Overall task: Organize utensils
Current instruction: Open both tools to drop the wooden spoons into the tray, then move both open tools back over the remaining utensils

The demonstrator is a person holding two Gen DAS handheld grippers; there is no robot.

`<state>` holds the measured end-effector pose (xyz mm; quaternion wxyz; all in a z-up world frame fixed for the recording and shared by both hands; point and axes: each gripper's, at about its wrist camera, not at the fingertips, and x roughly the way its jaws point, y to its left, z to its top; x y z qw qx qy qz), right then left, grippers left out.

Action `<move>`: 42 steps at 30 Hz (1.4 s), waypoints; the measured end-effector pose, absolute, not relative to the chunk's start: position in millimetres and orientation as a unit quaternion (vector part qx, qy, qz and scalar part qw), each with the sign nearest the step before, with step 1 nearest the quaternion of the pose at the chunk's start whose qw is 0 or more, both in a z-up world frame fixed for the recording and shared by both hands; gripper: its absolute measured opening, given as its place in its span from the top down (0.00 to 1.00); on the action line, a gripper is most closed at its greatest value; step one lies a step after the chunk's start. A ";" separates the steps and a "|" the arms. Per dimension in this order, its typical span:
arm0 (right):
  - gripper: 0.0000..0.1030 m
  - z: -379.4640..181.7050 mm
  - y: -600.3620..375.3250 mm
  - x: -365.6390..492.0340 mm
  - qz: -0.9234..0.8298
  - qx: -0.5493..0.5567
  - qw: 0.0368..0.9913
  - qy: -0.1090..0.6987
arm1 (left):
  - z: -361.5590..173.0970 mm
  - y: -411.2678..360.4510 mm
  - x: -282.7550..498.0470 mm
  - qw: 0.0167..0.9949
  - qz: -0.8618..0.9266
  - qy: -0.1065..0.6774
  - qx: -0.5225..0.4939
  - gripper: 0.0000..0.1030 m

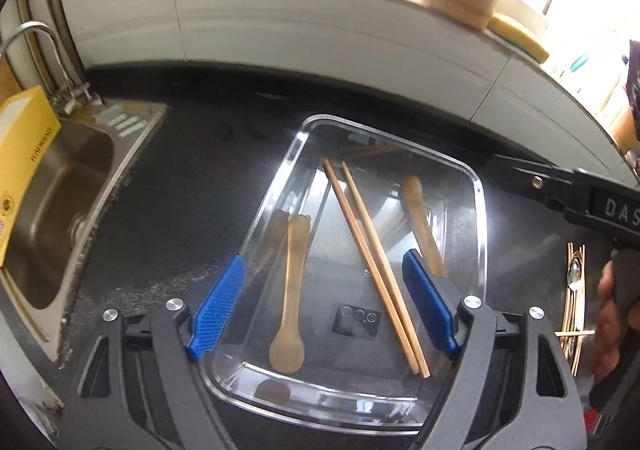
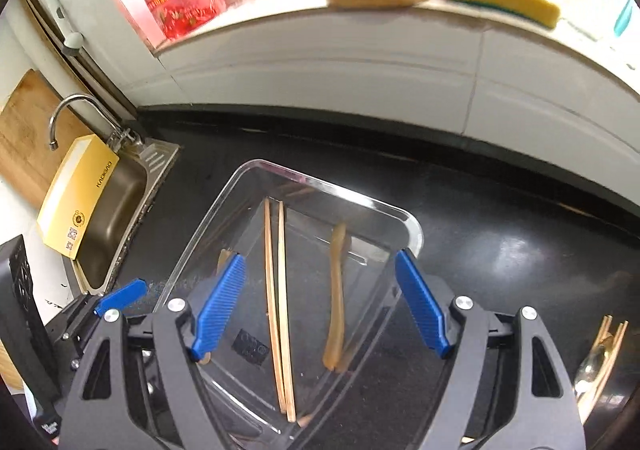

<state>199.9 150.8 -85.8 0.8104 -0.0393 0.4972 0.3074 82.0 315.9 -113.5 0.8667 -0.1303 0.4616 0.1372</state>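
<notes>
Left gripper (image 1: 324,306): jaws apart, holding nothing
Right gripper (image 2: 320,306): jaws apart, holding nothing
Clear tray (image 1: 478,217): chopsticks (image 1: 376,266) between two wooden spoons (image 1: 290,290)

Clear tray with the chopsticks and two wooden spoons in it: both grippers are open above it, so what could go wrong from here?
1. The clear tray is see-through with glare on its rim, so a gripper coming down may clip its wall.
2. The chopsticks lie diagonally between the wooden spoons, leaving little room for further utensils.
3. The remaining utensils form a tight pile on the counter by the person's hand; picking one may drag others.
</notes>
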 end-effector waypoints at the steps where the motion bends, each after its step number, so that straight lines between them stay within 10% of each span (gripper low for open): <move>1: 0.27 -81.1 145.2 195.6 0.307 -0.038 0.813 0.494 | -107.7 313.7 78.3 0.869 0.140 0.456 -0.128 0.23; 25: 0.27 -53.3 -231.6 65.6 0.094 0.036 0.878 0.468 | -91.9 3.4 78.1 0.889 -0.030 0.456 -0.023 0.23; 42: 0.27 -81.1 -250.2 72.7 0.096 0.043 0.865 0.490 | -136.8 -6.4 99.0 0.859 -0.200 0.442 0.166 0.23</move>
